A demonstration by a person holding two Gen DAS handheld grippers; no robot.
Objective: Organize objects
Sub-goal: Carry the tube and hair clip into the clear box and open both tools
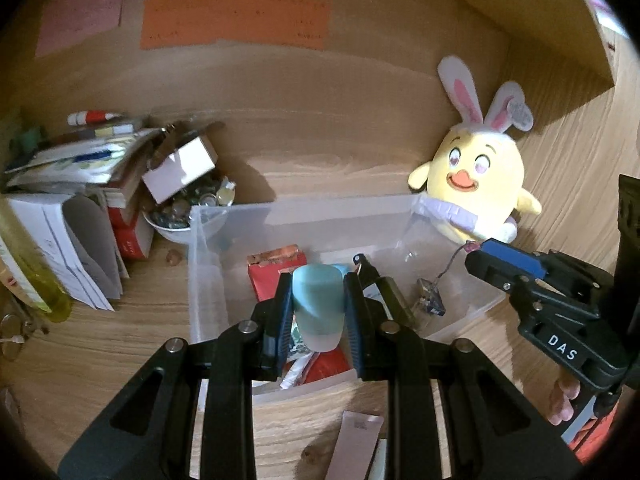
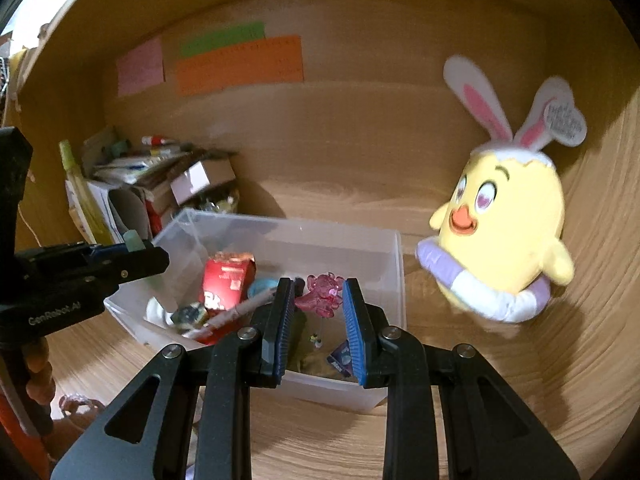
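Note:
My left gripper [image 1: 318, 304] is shut on a small bottle with a teal cap [image 1: 318, 300] and holds it over the clear plastic bin [image 1: 204, 264]. The bin holds a red packet [image 1: 276, 276], a dark bottle [image 1: 384, 288] and a small clear clip on a wire [image 1: 430, 300]. My right gripper [image 2: 318, 320] has its jaws apart around a pink translucent charm [image 2: 322, 296], above the bin's near side [image 2: 394, 264]; I cannot tell whether the pads touch it. The left gripper also shows in the right wrist view [image 2: 136, 252], with the teal bottle [image 2: 134, 240].
A yellow chick plush with bunny ears [image 1: 476, 184] leans at the back right, also in the right wrist view [image 2: 504, 232]. A pile of books and papers [image 1: 80, 184], a bowl of small trinkets [image 1: 188, 212] and a white box [image 1: 180, 172] stand left. Coloured notes [image 1: 236, 20] hang on the back wall.

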